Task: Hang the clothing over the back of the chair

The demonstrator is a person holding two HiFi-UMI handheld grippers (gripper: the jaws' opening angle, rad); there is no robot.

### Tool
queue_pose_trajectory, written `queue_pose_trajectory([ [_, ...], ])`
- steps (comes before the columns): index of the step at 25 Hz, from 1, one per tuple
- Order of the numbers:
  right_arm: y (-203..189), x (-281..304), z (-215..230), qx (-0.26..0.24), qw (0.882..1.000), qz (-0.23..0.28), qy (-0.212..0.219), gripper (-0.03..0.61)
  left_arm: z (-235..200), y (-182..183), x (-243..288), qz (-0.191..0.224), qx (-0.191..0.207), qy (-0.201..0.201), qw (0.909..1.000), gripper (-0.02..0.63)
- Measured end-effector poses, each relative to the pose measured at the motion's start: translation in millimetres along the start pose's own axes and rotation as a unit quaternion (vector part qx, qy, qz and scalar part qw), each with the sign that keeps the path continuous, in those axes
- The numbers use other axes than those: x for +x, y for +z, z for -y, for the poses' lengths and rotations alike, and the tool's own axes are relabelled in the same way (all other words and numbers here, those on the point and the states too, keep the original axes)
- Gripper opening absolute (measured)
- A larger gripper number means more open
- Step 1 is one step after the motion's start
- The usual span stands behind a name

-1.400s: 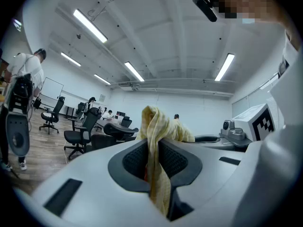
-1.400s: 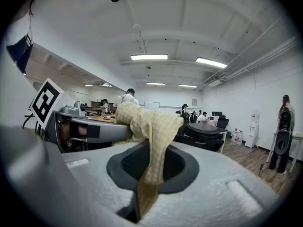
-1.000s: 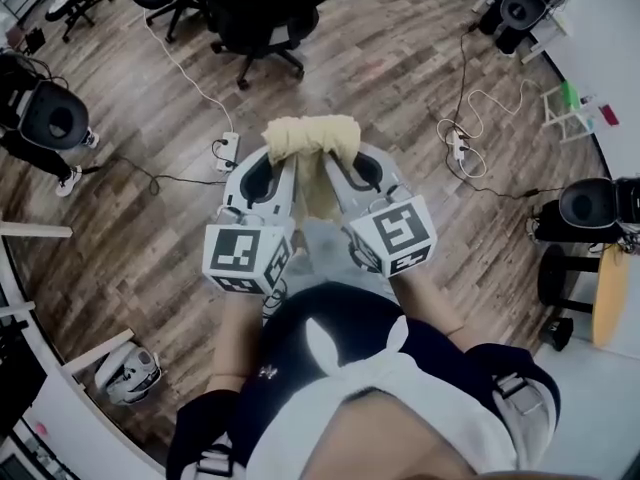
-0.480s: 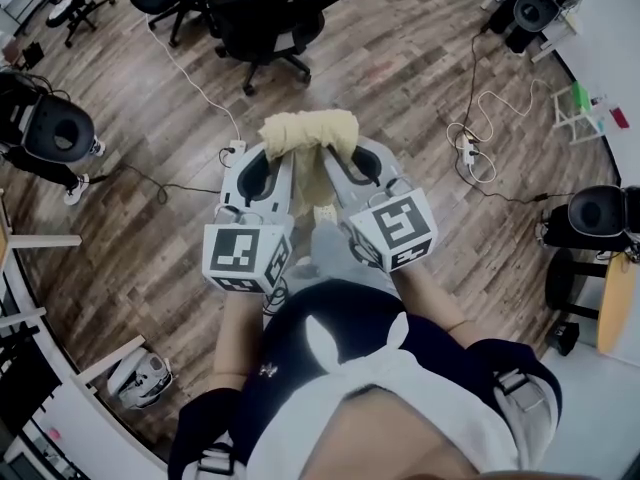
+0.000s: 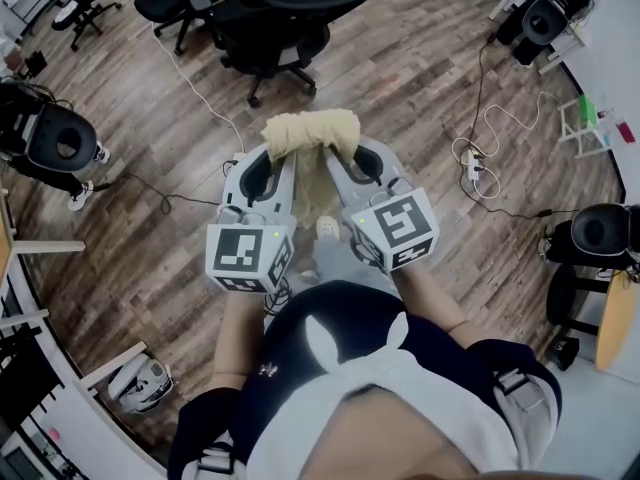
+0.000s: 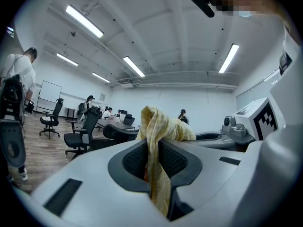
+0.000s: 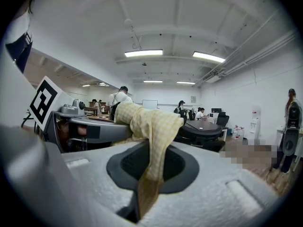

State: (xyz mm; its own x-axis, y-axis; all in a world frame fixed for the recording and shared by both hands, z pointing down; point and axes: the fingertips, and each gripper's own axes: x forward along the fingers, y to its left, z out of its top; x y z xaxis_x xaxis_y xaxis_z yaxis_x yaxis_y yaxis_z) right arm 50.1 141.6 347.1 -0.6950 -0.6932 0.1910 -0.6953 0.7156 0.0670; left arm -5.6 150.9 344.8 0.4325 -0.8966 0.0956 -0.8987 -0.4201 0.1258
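Head view: L gripper (image 5: pixel 287 160) + R gripper (image 5: pixel 333 158) both clenched on yellow garment (image 5: pixel 310 131), bunched across tips. Soft, light, limp, likely sags; 2 edge pinches suit it. Chair (image 5: pixel 290 13) ahead.

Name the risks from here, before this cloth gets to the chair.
The pale yellow checked cloth garment is bunched between the left hand-held gripper and right hand-held gripper, each pinching only a fold, so it may slip or drape unevenly. The black wheeled office chair ahead could roll when touched.
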Motion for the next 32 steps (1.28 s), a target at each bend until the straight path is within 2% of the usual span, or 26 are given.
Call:
queue_pose_trajectory([
  [20, 11.2, 32.9, 81.8, 0.019, 0.999, 0.025, 0.006, 0.037, -4.5, 22.6, 84.8, -0.008, 0.031, 0.013, 0.9994, 0.058],
  [32, 10.1, 64.3, 129.7, 0.018, 0.999, 0.021, 0.017, 0.037, -17.6, 25.7, 140.1, -0.007, 0.023, 0.023, 0.9995, 0.057],
])
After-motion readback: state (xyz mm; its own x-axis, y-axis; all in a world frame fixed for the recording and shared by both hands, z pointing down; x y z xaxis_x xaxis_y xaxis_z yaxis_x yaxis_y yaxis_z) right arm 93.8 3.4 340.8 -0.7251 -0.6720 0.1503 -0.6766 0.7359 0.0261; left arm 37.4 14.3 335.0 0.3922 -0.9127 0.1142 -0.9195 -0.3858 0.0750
